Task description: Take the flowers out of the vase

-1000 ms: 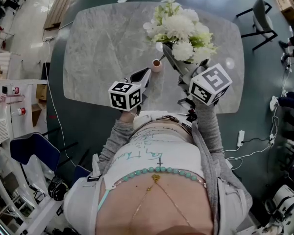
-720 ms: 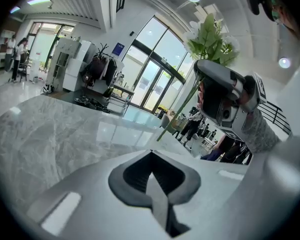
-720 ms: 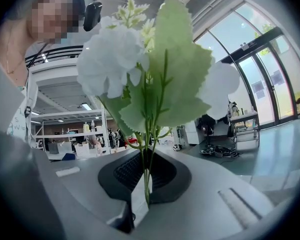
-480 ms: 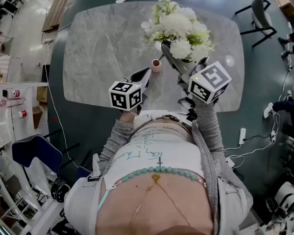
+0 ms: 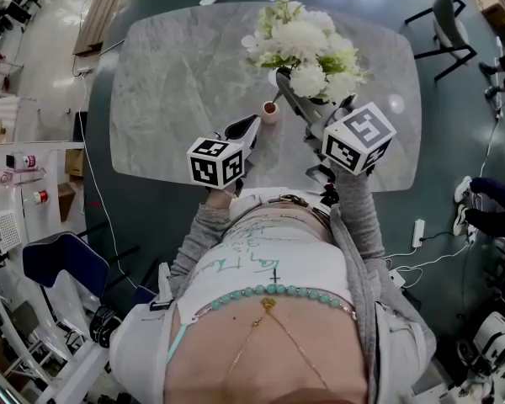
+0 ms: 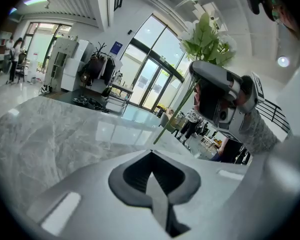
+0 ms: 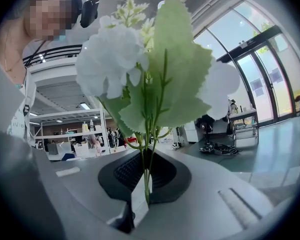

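The bunch of white flowers with green leaves hangs over the far side of the marble table, free of the vase. My right gripper is shut on its thin green stems, and the blooms fill the right gripper view. The small pink vase stands upright on the table, left of the stems and below them. My left gripper sits just short of the vase with its jaws shut and nothing between them. The vase does not show in the left gripper view; a stem and the right gripper do.
The grey marble table spreads wide to the left of the vase. A dark chair stands beyond the table's right end. Cables and a power strip lie on the floor at the right. A person's feet show at the right edge.
Both grippers and the flowers have kept their places. Only a person's legs on the floor at the right edge have moved toward the bottom of the picture.
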The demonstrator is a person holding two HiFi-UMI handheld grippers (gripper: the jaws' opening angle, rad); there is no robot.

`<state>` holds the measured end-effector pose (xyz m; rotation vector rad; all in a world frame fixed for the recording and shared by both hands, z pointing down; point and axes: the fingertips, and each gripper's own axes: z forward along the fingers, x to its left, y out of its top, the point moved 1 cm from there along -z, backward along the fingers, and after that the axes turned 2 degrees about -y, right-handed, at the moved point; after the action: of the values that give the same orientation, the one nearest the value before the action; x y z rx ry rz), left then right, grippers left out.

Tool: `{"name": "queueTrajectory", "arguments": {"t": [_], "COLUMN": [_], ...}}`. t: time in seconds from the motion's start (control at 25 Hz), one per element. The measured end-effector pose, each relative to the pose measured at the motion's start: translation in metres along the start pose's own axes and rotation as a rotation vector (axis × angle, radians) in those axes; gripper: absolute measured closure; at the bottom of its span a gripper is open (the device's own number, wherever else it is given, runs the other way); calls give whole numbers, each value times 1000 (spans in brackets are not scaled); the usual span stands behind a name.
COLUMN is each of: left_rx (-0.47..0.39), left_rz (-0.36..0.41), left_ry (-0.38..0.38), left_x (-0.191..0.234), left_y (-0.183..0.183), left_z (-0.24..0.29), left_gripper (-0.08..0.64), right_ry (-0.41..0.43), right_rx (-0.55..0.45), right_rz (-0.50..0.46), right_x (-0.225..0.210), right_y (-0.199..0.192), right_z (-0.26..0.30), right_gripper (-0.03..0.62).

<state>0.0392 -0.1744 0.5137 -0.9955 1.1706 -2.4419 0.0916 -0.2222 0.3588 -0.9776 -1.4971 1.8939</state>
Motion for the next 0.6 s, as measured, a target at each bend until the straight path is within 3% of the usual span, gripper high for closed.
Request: {"name": "queueTrajectory", "arguments": {"t": [0.6], "left_rx": [9], "left_rz": [12], "left_ry": [-10], "left_x": [-4], "left_y": [-2], "left_z": [-1], "left_gripper": [560], "right_ry": [0], "right_rx": [15], "right_rz": [-6], "right_x": [1], "right_y": [-5], "right_z": [0], "right_gripper": [558]}}
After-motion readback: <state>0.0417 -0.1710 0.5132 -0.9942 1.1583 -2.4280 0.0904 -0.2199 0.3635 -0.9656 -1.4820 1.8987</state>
